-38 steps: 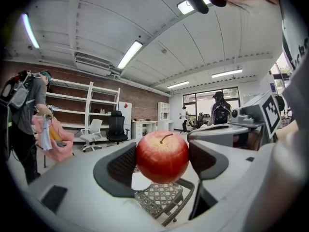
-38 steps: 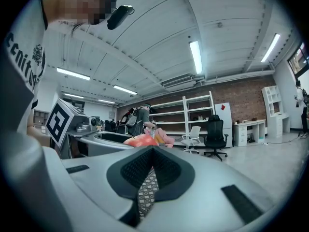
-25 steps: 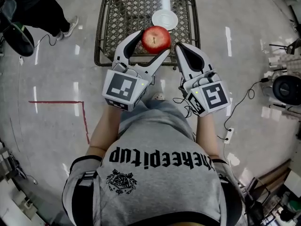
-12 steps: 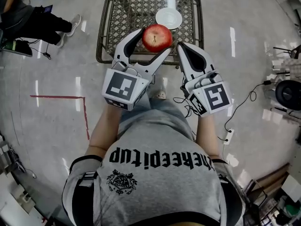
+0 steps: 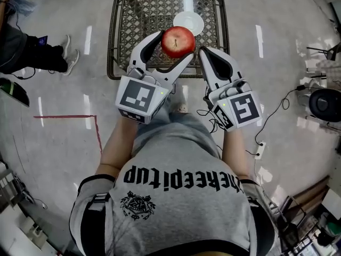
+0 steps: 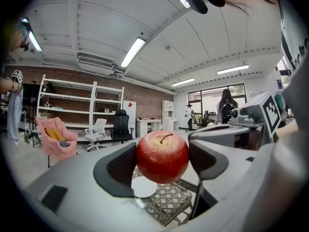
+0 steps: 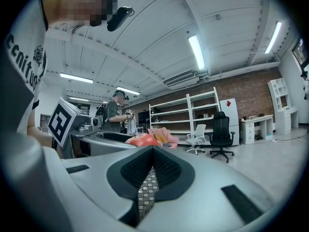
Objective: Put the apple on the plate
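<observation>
A red apple (image 5: 178, 41) is held in the air between the jaws of my left gripper (image 5: 172, 48), which is shut on it, over the near edge of a wire-mesh table (image 5: 114, 41). A small white plate (image 5: 187, 22) lies on the mesh just beyond the apple. In the left gripper view the apple (image 6: 162, 156) fills the gap between the pads, with the plate (image 6: 144, 187) below and behind it. My right gripper (image 5: 205, 55) hovers beside the apple on its right, shut and holding nothing. In the right gripper view its jaws (image 7: 152, 170) meet, leaving a thin slit, and the apple (image 7: 142, 140) peeks over them.
A bystander's legs (image 5: 32, 55) stand at the far left by a red tape line (image 5: 64, 116) on the floor. Cables and a power strip (image 5: 259, 151) lie at the right near dark equipment (image 5: 325, 103). Shelves (image 6: 72, 105) and office chairs (image 7: 222, 134) stand farther off.
Both grippers and the apple have stayed almost where they were over the table's near edge. The bystander at the upper left has shifted position.
</observation>
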